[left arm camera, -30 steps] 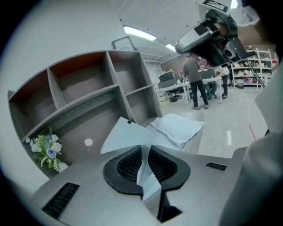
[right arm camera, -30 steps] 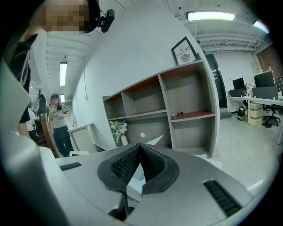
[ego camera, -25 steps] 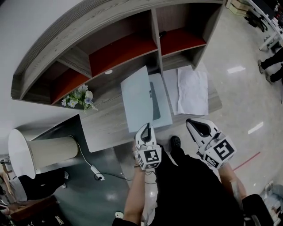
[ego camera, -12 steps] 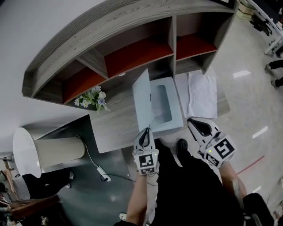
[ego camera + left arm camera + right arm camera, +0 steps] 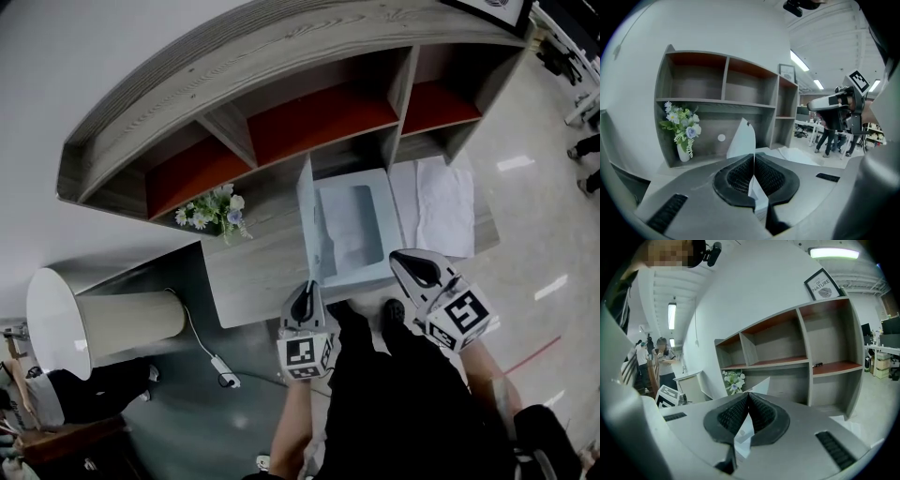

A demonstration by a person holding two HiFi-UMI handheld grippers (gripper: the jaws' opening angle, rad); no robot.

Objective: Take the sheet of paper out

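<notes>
**Folder open at the near edge of the tabletop, cover held up**

The left gripper is pressed together on the near corner of the folder's cover, which stands upright along the left side of the folder. The sheet of paper lies flat inside the open folder, toward the right end of the tabletop. The right gripper is pressed together on nothing, at the folder's near right corner. A white cloth lies just right of the folder; flowers stand at the back left.
</notes>
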